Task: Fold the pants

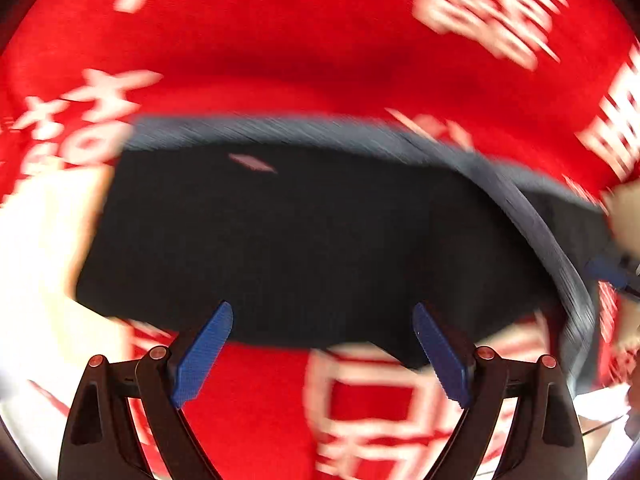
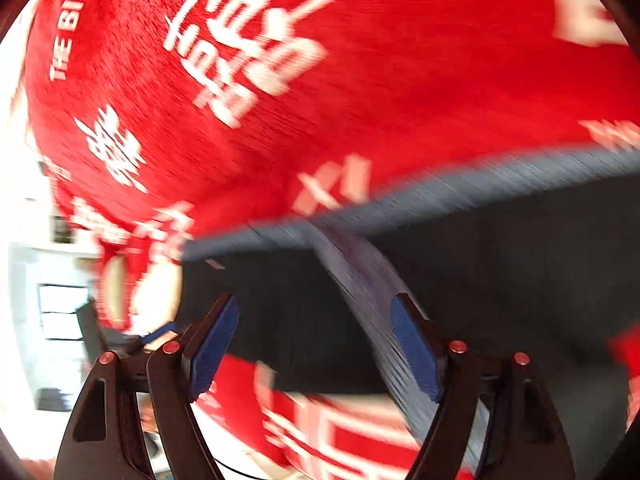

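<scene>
Dark navy pants (image 1: pixel 300 240) lie folded flat on a red cloth with white print (image 1: pixel 280 40). A ribbed band (image 1: pixel 552 248) curves along their right side. My left gripper (image 1: pixel 323 308) hovers open over the near edge of the pants, with nothing pinched between its blue pads. In the right wrist view the pants (image 2: pixel 500 260) fill the lower right, and the ribbed band (image 2: pixel 360 280) runs down between the fingers. My right gripper (image 2: pixel 316 300) is open above the fabric, its pads apart from it. Both views are motion-blurred.
The red printed cloth (image 2: pixel 360 80) covers the whole work surface around the pants. A bright white area (image 1: pixel 36 248) lies beyond its left edge. At the far left of the right wrist view are a room and a window (image 2: pixel 60 312).
</scene>
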Available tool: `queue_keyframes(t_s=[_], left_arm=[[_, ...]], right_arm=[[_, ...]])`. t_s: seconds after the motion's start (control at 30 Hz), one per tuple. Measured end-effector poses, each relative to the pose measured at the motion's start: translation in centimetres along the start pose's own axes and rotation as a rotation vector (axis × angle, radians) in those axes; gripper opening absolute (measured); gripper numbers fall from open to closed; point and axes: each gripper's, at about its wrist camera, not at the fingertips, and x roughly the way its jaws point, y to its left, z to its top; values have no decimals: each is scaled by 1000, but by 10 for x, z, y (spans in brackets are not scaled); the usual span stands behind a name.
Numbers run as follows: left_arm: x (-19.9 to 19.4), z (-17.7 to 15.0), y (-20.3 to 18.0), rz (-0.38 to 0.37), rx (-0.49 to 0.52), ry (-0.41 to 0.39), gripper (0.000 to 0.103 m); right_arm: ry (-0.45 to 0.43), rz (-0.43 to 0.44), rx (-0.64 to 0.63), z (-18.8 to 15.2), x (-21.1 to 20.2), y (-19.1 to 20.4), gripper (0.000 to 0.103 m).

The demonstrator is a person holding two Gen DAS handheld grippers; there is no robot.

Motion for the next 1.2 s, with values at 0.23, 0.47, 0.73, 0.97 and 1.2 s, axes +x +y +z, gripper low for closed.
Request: queue_keyframes(t_s=[0.23, 0.47, 0.73, 0.97, 1.2], left_arm=[[10, -61, -96, -176, 210, 79, 92], [18, -81, -151, -223, 316, 106, 92], [35, -82, -198, -162, 345, 107, 92], [40, -78, -216, -113, 295, 127, 92], [18, -49, -221, -73, 184, 70, 92]], right_arm=[[-78, -259, 228, -153, -73, -84, 81], [-114, -343, 441, -249, -107, -159, 81], [-147, -230, 476, -273, -105, -205, 71], [-48, -38, 419, -252, -101, -220, 5], [-138, 64, 270, -163, -183, -214, 4]])
